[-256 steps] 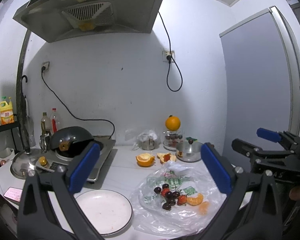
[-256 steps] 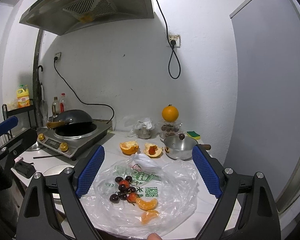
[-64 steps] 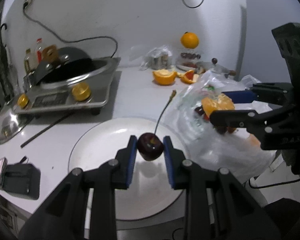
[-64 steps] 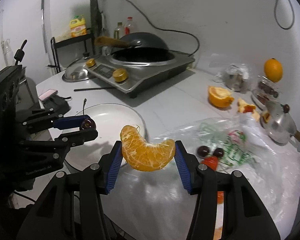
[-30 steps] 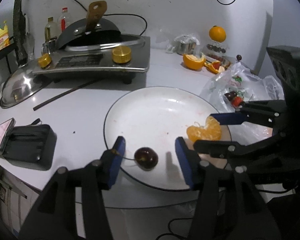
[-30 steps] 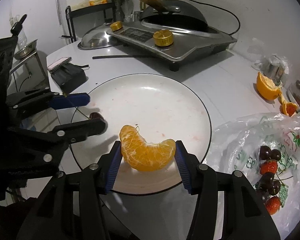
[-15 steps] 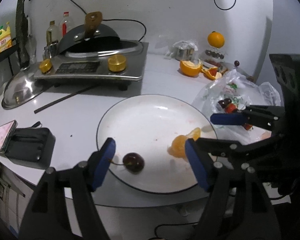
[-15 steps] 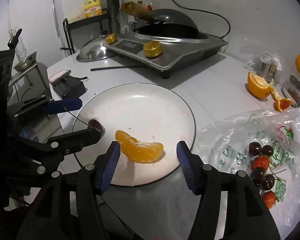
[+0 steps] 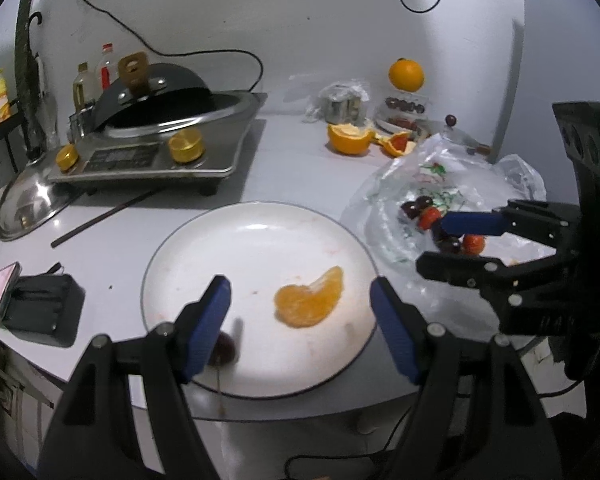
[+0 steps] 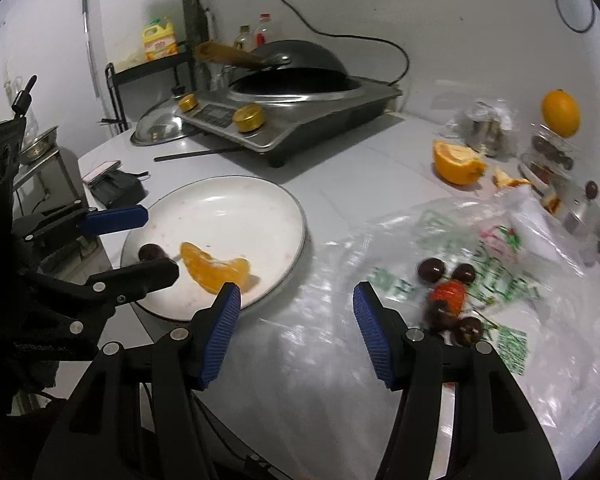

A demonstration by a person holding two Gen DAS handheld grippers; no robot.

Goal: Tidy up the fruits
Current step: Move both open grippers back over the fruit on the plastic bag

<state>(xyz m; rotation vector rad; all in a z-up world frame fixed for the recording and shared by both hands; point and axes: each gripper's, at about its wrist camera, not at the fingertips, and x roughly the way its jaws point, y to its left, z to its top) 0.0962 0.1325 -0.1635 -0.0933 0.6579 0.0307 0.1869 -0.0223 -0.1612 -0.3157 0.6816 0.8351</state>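
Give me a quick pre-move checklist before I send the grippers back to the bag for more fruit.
1. Left gripper empty, jaws open: ok.
2. Right gripper empty, jaws open: ok.
3. Orange segment lying on the white plate: ok.
4. Cherry on the plate, near its rim: ok.
5. Cherries and strawberries left on the plastic bag: ok.
6. Exact count of fruit left: cannot tell, blurred.

No legible text, yellow detergent bottle (image 10: 159,39) on the shelf carried a label too small to read, clear plastic bag (image 10: 496,248) bore green and red print, blurred and unreadable, cooker control panel (image 9: 120,157) showed markings, indistinct
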